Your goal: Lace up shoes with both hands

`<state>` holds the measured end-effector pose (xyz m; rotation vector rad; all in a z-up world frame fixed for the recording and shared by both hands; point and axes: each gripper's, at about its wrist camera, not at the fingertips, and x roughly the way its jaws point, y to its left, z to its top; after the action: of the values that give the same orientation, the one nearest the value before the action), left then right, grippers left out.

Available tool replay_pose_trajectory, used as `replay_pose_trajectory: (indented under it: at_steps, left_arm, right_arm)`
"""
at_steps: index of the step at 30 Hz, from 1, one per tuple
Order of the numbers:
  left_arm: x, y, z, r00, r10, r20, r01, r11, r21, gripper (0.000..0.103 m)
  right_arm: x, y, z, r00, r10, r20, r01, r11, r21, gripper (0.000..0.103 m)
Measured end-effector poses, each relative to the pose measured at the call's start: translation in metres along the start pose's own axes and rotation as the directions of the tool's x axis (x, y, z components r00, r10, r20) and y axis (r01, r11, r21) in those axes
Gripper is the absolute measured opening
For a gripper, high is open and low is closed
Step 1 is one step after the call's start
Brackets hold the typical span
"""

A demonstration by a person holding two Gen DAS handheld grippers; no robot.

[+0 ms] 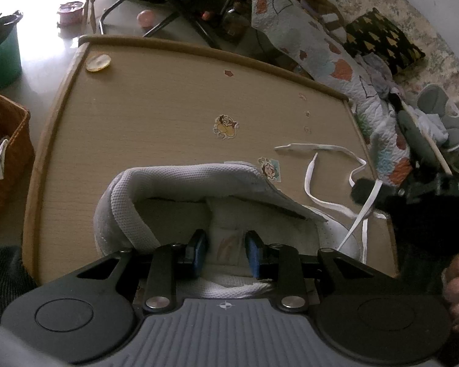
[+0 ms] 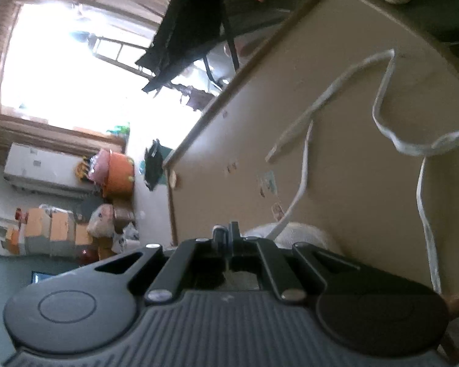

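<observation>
- A tan wooden bench [image 1: 168,98] with a raised brown rim and cartoon stickers carries a pale grey mesh-lined sneaker [image 1: 168,189], lying close to the near edge with its opening facing the left camera.
- A long flat white shoelace [image 1: 309,180] trails in loose loops across the bench to the right of the shoe, one end running back to its eyelet area.
- The left hand-held gripper [image 1: 226,252] points steeply down into the shoe; its blue pads sit on either side of the white tongue [image 1: 225,241], apparently pinching it to steady the shoe.
- The right hand-held gripper [image 2: 226,235] is clenched tight, rolled sideways beside the shoe; in the left view the lace passes at its black tip, so it seems to hold the lace, though the right view does not confirm this.
- To do this step well, I judge the left should keep the shoe still while the right draws the lace out flat, untwisted, then guides its tip towards the next eyelet.
</observation>
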<state>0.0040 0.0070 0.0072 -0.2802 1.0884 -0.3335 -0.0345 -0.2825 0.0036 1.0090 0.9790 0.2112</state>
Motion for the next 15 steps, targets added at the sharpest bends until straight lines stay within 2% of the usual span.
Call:
replay_pose_trajectory:
  at_steps: [15]
  left_arm:
    - [0.0,-0.001,0.0,1.0,-0.002,0.002,0.002,1.0,0.003,0.033]
  right_arm:
    - [-0.019,-0.005,0.021,0.998,0.011,0.067,-0.013,1.0,0.023,0.002]
